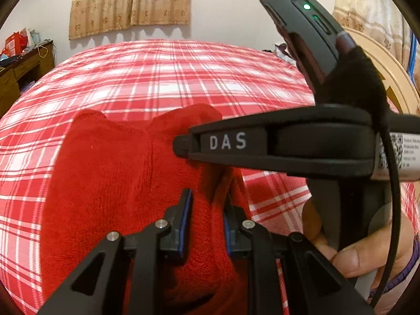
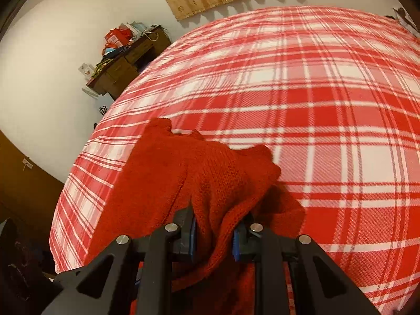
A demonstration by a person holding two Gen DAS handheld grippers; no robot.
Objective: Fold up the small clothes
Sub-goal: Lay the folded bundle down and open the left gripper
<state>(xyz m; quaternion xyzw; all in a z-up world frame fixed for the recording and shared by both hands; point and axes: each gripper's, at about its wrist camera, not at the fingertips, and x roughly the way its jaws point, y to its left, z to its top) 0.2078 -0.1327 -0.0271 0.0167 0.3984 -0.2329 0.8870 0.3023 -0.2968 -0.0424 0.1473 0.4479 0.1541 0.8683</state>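
Observation:
A small red knitted garment (image 1: 118, 173) lies on the red-and-white plaid bed cover (image 1: 168, 78). My left gripper (image 1: 207, 225) is shut on a bunched edge of it, with red knit filling the gap between the blue pads. The right gripper's body marked "DAS" (image 1: 278, 144) crosses just above and right of it, held by a hand (image 1: 349, 257). In the right wrist view my right gripper (image 2: 214, 239) is shut on a fold of the same garment (image 2: 183, 173), which drapes forward over the bed cover (image 2: 328, 105).
A dark wooden desk (image 2: 128, 63) with red boxes and clutter stands by the wall at the bed's far left, also in the left wrist view (image 1: 18, 71). Beige curtains (image 1: 131, 0) hang on the back wall. A pale wooden headboard (image 1: 388, 73) is at the right.

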